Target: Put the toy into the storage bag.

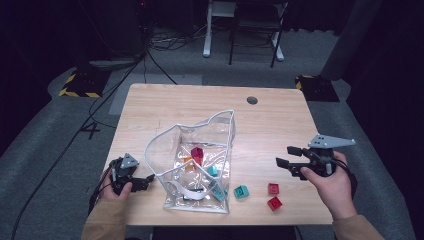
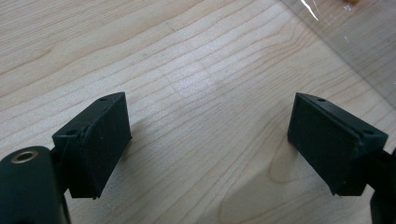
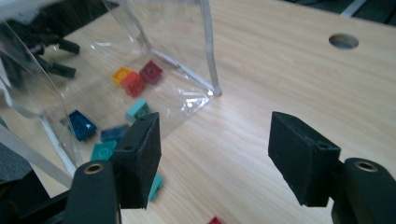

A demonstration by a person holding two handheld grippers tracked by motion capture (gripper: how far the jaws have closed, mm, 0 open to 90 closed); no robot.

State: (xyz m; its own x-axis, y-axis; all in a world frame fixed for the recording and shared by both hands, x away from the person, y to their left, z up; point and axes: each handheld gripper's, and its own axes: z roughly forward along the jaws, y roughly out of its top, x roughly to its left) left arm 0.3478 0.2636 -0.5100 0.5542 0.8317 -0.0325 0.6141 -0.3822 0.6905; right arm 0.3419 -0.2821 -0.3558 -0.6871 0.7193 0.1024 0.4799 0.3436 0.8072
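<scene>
1. Nearest the person, three loose toy bricks lie on the wooden table point(image 1: 280, 115) just right of the bag: a dark red brick point(image 1: 274, 203) closest to the near edge, a second red brick point(image 1: 273, 188) just beyond it, and a teal brick point(image 1: 241, 191) to their left, just beside the bag's near right corner.
2. The right gripper point(image 1: 284, 157) hangs a little farther back and to the right of these bricks, its jaws pointing left toward the bag, spread apart with nothing between them. From it, the two red bricks lie nearer to the person and slightly left; in the right gripper view a corner of a red brick point(image 3: 215, 220) shows at the bottom edge, below and between the jaws.
3. The right hand point(image 1: 332, 186) is clearly the closer one to the loose bricks. The coming move probably turns on this: the gripper must drop and pull back toward the near edge to straddle a red brick.
4. The left gripper point(image 1: 145, 181) sits low at the bag's near left side, jaws wide apart over bare wood, holding nothing; the bag's clear film shows at the top right of its view.
5. The clear plastic bag point(image 1: 165, 137) stands open at mid-table, already holding red, orange, teal and blue bricks.
6. Farthest, a round cable hole point(image 1: 252, 100) sits near the far edge.
</scene>
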